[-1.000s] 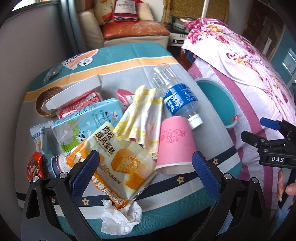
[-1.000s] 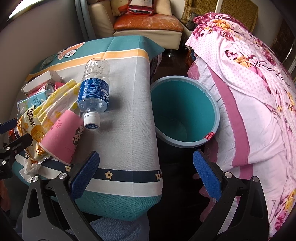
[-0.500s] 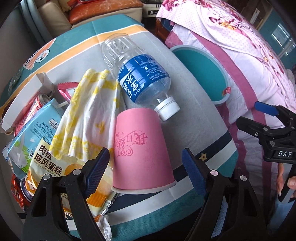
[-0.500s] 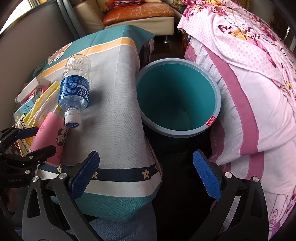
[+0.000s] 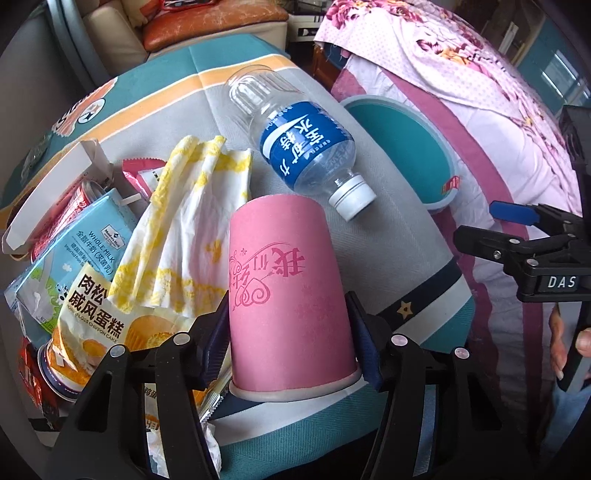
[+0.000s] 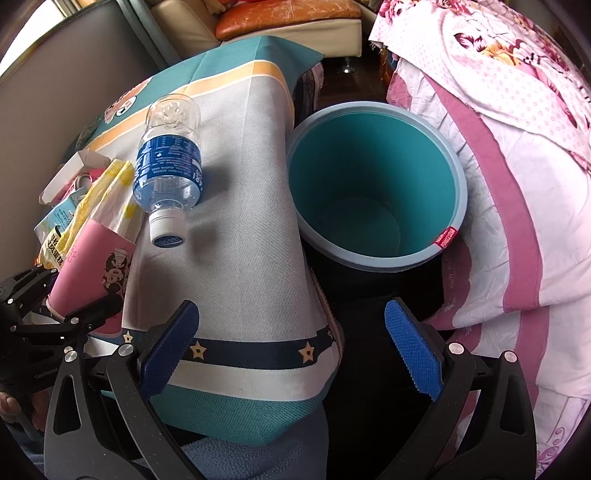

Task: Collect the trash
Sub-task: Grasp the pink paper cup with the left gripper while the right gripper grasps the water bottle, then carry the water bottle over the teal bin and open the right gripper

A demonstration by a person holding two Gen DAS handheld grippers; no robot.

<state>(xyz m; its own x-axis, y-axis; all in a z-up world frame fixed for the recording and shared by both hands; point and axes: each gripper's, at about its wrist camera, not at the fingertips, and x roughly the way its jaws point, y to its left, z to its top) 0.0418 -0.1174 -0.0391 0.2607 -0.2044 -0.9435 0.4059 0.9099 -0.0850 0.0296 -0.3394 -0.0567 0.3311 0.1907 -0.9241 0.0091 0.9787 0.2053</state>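
Observation:
A pink paper cup (image 5: 288, 295) lies on its side at the table's near edge. My left gripper (image 5: 290, 332) is shut on the pink paper cup, one pad against each side near the rim; it also shows in the right wrist view (image 6: 88, 266). A plastic water bottle (image 5: 303, 151) with a blue label lies just beyond the cup. A teal trash bin (image 6: 373, 184) stands on the floor beside the table. My right gripper (image 6: 291, 350) is open and empty, above the table's near corner, in front of the bin.
Left of the cup lie a yellow-white paper wrapper (image 5: 184, 229), a cake packet (image 5: 107, 314), a milk carton (image 5: 74, 254), a white box (image 5: 48, 192) and a crumpled tissue (image 5: 162, 454). A floral bedcover (image 6: 517, 166) is right of the bin. A sofa (image 6: 288, 26) stands behind.
My left gripper moved forward onto the pink cup and closed on it. My right gripper shifted right toward the bin and stayed open.

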